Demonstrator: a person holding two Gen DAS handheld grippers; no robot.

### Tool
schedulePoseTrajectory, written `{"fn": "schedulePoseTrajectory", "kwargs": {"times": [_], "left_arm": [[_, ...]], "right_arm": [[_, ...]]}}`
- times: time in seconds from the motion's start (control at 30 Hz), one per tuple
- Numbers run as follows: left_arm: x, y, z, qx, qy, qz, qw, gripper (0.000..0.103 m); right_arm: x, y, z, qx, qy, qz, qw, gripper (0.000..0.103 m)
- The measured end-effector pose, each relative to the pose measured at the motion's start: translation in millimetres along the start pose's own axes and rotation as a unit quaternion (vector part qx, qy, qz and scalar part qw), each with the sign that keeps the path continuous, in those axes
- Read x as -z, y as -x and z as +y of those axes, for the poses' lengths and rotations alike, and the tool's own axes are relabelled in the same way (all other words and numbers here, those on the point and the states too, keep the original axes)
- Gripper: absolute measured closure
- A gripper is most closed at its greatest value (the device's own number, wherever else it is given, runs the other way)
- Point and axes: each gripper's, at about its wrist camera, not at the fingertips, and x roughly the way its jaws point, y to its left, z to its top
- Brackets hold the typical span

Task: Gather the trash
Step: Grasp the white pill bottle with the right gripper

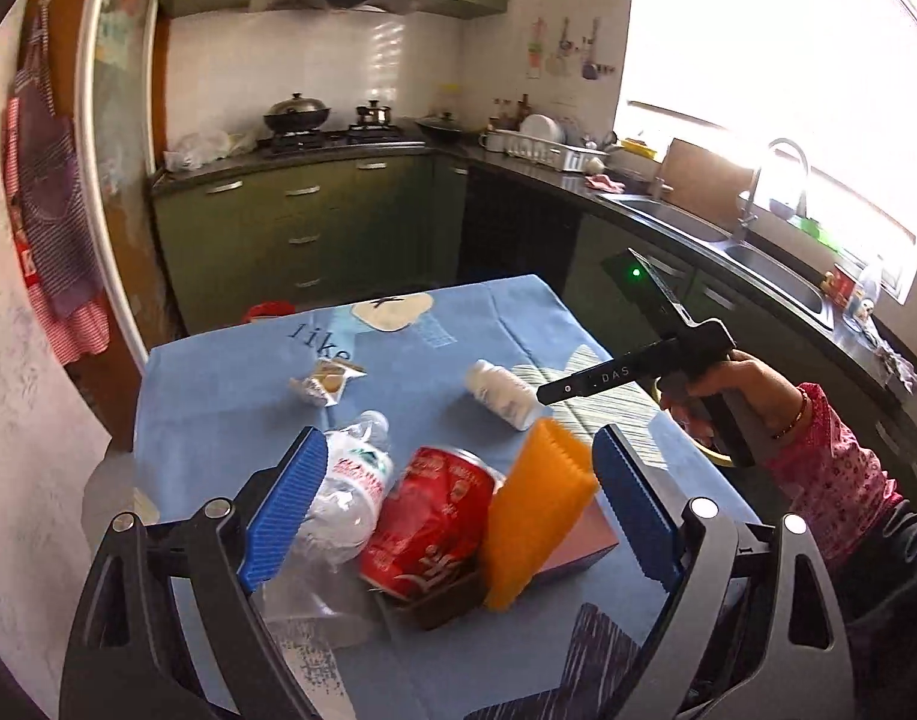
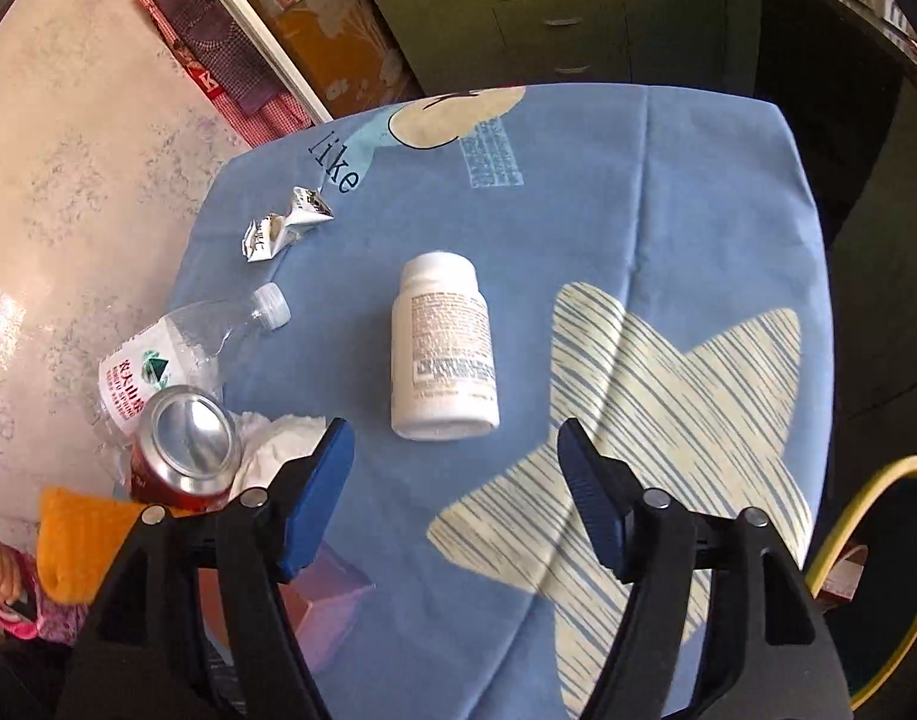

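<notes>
While both claws are hanging open and empty, the right claw (image 2: 455, 495) is facing the white bottle (image 2: 443, 348), looking light, stiff, slippery; gripping mid-body seems safest.

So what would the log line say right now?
left gripper: open over red can | right gripper: open near white bottle | nothing held

Black tongs (image 2: 455, 492), blue ribbed pads (image 1: 287, 510), pink floral sleeve (image 1: 830, 474)
</notes>
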Motion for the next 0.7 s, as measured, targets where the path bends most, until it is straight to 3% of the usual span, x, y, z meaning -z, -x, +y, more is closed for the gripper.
{"fn": "schedulePoseTrajectory", "kwargs": {"times": [0.2, 0.4, 0.43, 0.5, 0.7], "left_arm": [[35, 6, 17, -0.038, 0.024, -0.023, 0.9987, 0.012], [51, -5, 15, -0.047, 0.023, -0.011, 0.9986, 0.012], [53, -7, 15, -0.043, 0.023, -0.008, 0.9988, 0.012], [52, -11, 12, -0.038, 0.023, -0.003, 0.999, 0.012], [53, -16, 1, -0.031, 0.009, -0.001, 0.9995, 0.011]], "right_arm": [[-18, -37, 6, 0.027, 0.002, 0.027, 0.999, 0.036], [-18, -48, 13, 0.053, 0.019, 0.031, 0.998, 0.038], [-19, -51, 15, 0.058, 0.023, 0.031, 0.998, 0.039], [-18, -54, 18, 0.066, 0.031, 0.032, 0.997, 0.05], [-16, -56, 21, 0.073, 0.037, 0.025, 0.996, 0.058]]}}
